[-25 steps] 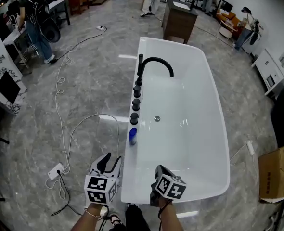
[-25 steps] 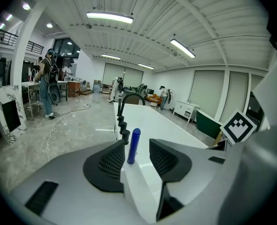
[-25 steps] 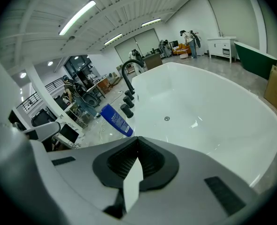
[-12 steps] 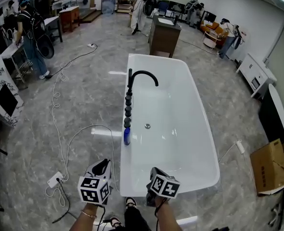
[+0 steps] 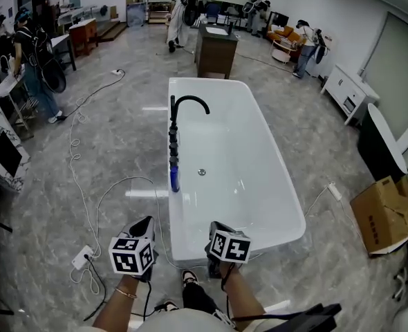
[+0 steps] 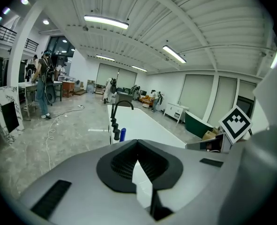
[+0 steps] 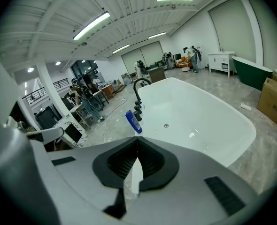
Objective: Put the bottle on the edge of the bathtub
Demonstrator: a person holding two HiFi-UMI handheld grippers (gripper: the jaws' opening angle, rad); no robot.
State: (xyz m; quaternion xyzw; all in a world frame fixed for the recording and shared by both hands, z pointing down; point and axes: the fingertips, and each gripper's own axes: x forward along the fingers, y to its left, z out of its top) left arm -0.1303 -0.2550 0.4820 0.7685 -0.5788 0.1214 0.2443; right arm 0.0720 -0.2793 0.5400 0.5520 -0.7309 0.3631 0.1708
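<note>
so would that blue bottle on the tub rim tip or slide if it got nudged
Probably tips: the blue bottle stands upright, tall and slim, on the narrow bathtub rim. The glossy rim may let it slide. It looks cylindrical, so once down it could roll.
</note>
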